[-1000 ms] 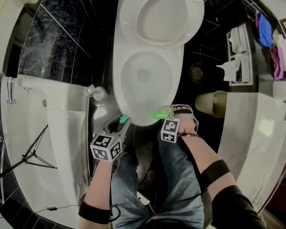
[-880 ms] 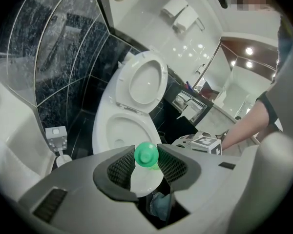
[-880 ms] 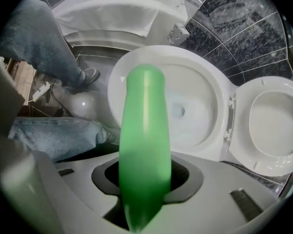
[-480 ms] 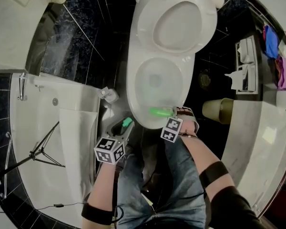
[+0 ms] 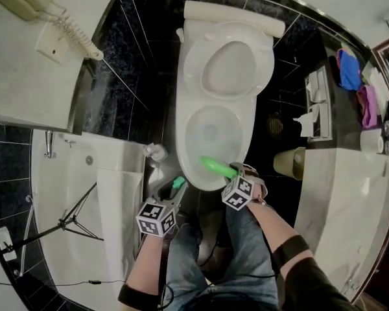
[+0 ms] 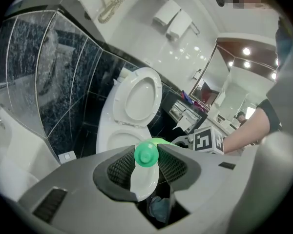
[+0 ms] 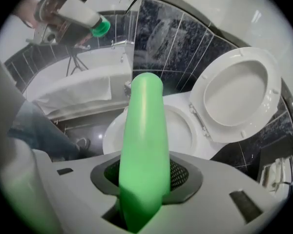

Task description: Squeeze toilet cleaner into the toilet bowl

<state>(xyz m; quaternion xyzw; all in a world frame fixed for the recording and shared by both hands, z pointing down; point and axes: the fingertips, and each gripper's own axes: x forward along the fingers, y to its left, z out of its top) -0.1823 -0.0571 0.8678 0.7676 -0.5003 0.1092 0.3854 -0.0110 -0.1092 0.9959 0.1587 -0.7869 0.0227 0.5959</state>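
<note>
The white toilet (image 5: 193, 149) stands with seat and lid raised (image 5: 228, 67). My right gripper (image 5: 232, 175) is shut on a long green cleaner bottle (image 5: 216, 167) whose tip reaches over the bowl's front rim. In the right gripper view the bottle (image 7: 142, 145) runs out between the mesh pads toward the bowl (image 7: 185, 128). My left gripper (image 5: 174, 188) hangs left of the bowl's front, shut on a small round green cap (image 5: 177, 182) with a white body. In the left gripper view the cap (image 6: 146, 154) sits between the pads; the toilet (image 6: 110, 139) is beyond.
A white bathtub (image 5: 71, 186) with a tripod (image 5: 65, 224) lies left. A small white fitting (image 5: 155, 152) sits beside the toilet's base. A bin (image 5: 290, 162), a floor drain (image 5: 274, 125) and a paper holder (image 5: 314, 105) are right. The person's jeans-clad legs (image 5: 240, 251) stand before the bowl.
Both grippers have risen. The green bottle has swung from lying sideways along the front rim to pointing up-left over the bowl. The head view has pulled back and shows more of the room.
</note>
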